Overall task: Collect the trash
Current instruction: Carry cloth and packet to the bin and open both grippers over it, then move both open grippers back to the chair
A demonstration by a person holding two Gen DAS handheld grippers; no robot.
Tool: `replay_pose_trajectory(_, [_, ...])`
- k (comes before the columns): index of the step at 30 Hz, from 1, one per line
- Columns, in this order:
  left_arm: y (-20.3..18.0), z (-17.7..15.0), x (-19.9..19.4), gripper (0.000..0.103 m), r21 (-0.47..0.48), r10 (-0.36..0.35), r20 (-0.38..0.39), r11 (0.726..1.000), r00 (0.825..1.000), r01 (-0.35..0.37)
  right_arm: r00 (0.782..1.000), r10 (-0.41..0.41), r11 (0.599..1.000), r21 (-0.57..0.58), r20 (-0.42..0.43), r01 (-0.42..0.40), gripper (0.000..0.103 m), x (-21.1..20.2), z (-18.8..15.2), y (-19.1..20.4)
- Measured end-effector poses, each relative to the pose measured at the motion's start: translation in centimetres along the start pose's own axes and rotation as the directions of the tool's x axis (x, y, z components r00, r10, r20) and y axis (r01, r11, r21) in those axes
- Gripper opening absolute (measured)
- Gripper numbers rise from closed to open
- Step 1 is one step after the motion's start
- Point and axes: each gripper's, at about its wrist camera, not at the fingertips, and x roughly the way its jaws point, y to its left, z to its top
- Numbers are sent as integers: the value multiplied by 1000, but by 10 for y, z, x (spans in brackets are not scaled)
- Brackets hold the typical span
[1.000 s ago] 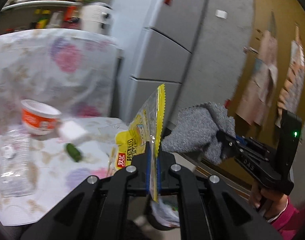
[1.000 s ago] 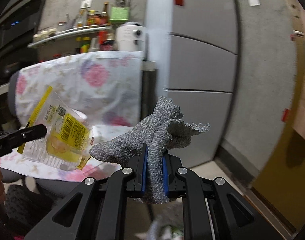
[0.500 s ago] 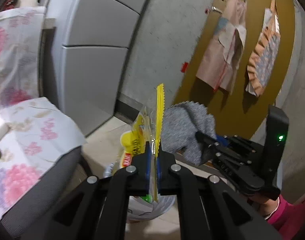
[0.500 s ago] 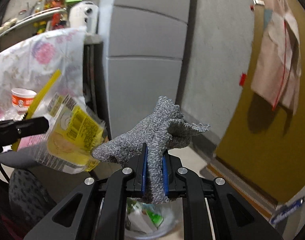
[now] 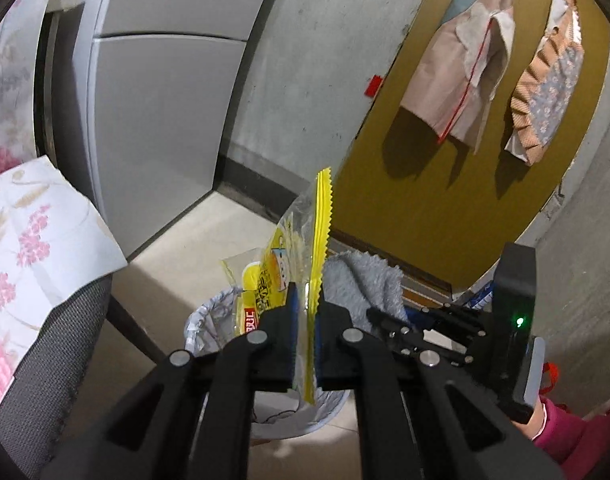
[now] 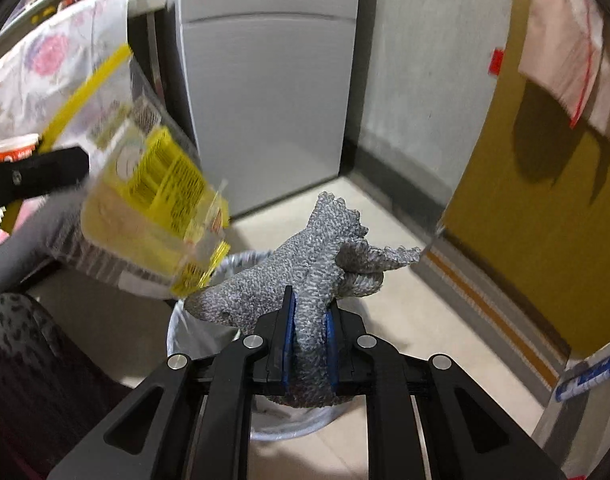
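My left gripper (image 5: 306,304) has its jaws slightly apart around a yellow and clear snack wrapper (image 5: 265,280), which hangs between them above a white-lined trash bin (image 5: 209,320) on the floor. My right gripper (image 6: 309,312) is shut on a grey knitted cloth (image 6: 325,256) and holds it over the same trash bin (image 6: 177,332). The wrapper (image 6: 153,200) and the left gripper's finger (image 6: 33,176) show at the left of the right wrist view. The cloth (image 5: 365,284) and the right gripper (image 5: 381,316) show at the right of the left wrist view.
A grey refrigerator (image 5: 153,92) stands behind the bin against a concrete wall. A floral tablecloth (image 5: 37,248) hangs over a grey chair (image 5: 45,360) at left. A mustard door (image 5: 445,160) with hanging paper bags (image 5: 461,80) is at right. An orange cup (image 6: 13,150) sits on the table.
Both grippers have swung away from the table and tipped down toward the bin, which now lies right under them. The left gripper's jaws have parted slightly around the wrapper.
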Motion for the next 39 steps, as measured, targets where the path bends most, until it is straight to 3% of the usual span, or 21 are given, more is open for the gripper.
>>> replay_pose_trajectory(3, [4, -1, 5, 19, -1, 7, -14, 1000, 1000, -7, 1000, 12, 1000, 7, -22, -11, 23, 10, -3, 2])
replay_pose_trajectory(5, [7, 0, 7, 40, -10, 1, -22, 1000, 1000, -2, 999, 25, 999, 22, -35, -24, 36, 16, -2, 0])
replay_pose_trajectory(7, [10, -1, 9, 42, -24, 6, -25, 1000, 1000, -7, 998, 32, 999, 32, -45, -30, 42, 19, -1, 0])
replay_pose_trajectory(10, [13, -1, 1, 42, -20, 33, -17, 999, 999, -33, 999, 42, 998, 54, -24, -40, 42, 12, 2, -1])
replay_pose_trajectory(14, [17, 2, -23, 42, -11, 113, 23, 994, 993, -113, 997, 40, 995, 85, 66, -46, 42, -11, 19, -10])
replay_pose_trajectory(18, [24, 1, -61, 42, -12, 205, 75, 979, 976, -205, 979, 51, 992, 104, 199, -73, 42, -54, 40, -5])
replay_pose_trajectory(23, [43, -12, -115, 43, -73, 320, 114, 947, 940, -314, 952, 142, 988, 17, 272, -152, 44, -85, 63, 31])
replay_pose_trajectory(27, [67, -29, -155, 47, -149, 411, 117, 908, 904, -393, 932, 257, 965, -112, 257, -235, 45, -92, 73, 89])
replay_pose_trajectory(31, [95, -48, -194, 48, -217, 512, 105, 848, 852, -483, 913, 347, 931, -198, 214, -308, 45, -91, 80, 141])
replay_pose_trajectory(33, [109, -57, -209, 48, -255, 534, 98, 829, 840, -498, 903, 385, 910, -243, 191, -336, 46, -92, 81, 169])
replay_pose_trajectory(35, [126, -67, -227, 48, -302, 568, 91, 798, 818, -521, 891, 418, 886, -296, 177, -357, 52, -95, 85, 197])
replay_pose_trajectory(39, [159, -80, -258, 48, -380, 632, 69, 732, 772, -566, 877, 456, 852, -361, 152, -381, 53, -90, 96, 238])
